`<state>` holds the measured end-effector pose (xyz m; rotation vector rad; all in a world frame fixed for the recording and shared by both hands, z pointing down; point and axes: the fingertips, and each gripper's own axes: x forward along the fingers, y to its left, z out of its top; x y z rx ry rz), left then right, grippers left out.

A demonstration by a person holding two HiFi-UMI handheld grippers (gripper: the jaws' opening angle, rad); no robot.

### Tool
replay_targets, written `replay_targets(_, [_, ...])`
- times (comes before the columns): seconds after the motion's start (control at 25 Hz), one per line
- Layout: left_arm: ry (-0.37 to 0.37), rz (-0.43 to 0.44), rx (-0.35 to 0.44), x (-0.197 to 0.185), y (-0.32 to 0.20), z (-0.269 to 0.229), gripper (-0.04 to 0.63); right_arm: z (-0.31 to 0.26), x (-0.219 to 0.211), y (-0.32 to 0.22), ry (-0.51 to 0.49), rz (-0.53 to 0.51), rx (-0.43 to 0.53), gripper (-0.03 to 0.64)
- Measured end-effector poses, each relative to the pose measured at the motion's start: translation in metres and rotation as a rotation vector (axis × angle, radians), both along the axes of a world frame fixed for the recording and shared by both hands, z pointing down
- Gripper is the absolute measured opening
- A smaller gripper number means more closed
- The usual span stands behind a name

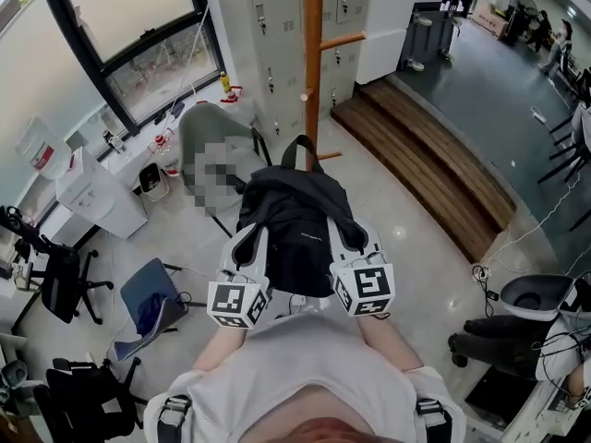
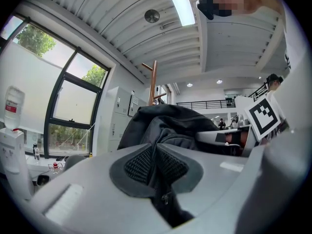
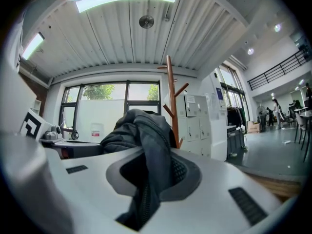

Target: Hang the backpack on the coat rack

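A black backpack point(image 1: 297, 221) hangs in the air between my two grippers, its top loop point(image 1: 299, 151) pointing toward the wooden coat rack point(image 1: 314, 53). My left gripper point(image 1: 249, 240) is shut on the backpack's left side, fabric and a zipper pinched between its jaws point(image 2: 156, 172). On the other side my right gripper point(image 1: 351, 238) is shut on the backpack point(image 3: 146, 150) too. The coat rack point(image 3: 170, 99) stands ahead with bare pegs point(image 1: 340, 41); in the left gripper view its top point(image 2: 153, 82) rises behind the backpack point(image 2: 168, 126).
A grey chair point(image 1: 214, 146) stands left of the rack, with lockers point(image 1: 277, 35) behind it. A wooden step point(image 1: 434, 169) runs along the right. Office chairs point(image 1: 148, 303) and a desk point(image 1: 97, 192) sit at the left, and another chair point(image 1: 531, 298) at the right.
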<state>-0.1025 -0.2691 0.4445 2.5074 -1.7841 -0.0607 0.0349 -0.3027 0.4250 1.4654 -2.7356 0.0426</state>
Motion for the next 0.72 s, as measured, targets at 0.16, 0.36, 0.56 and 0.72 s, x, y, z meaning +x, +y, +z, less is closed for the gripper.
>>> replay_targets(0.16, [-0.003, 0.032, 0.048, -0.003, -0.011, -0.023, 0.04, -0.023, -0.002, -0.006, -0.001, 0.017, 0.046, 0.052])
replay_targets(0.36, [0.003, 0.06, 0.117, -0.003, -0.025, -0.051, 0.04, -0.053, -0.002, -0.018, 0.014, 0.033, 0.118, 0.052])
replay_targets(0.56, [-0.004, 0.056, 0.155, -0.003, -0.044, -0.075, 0.04, -0.079, -0.003, -0.035, 0.019, 0.042, 0.163, 0.052])
replay_targets(0.72, [-0.003, 0.038, 0.147, -0.005, -0.061, -0.079, 0.04, -0.084, -0.005, -0.052, 0.009, 0.036, 0.155, 0.051])
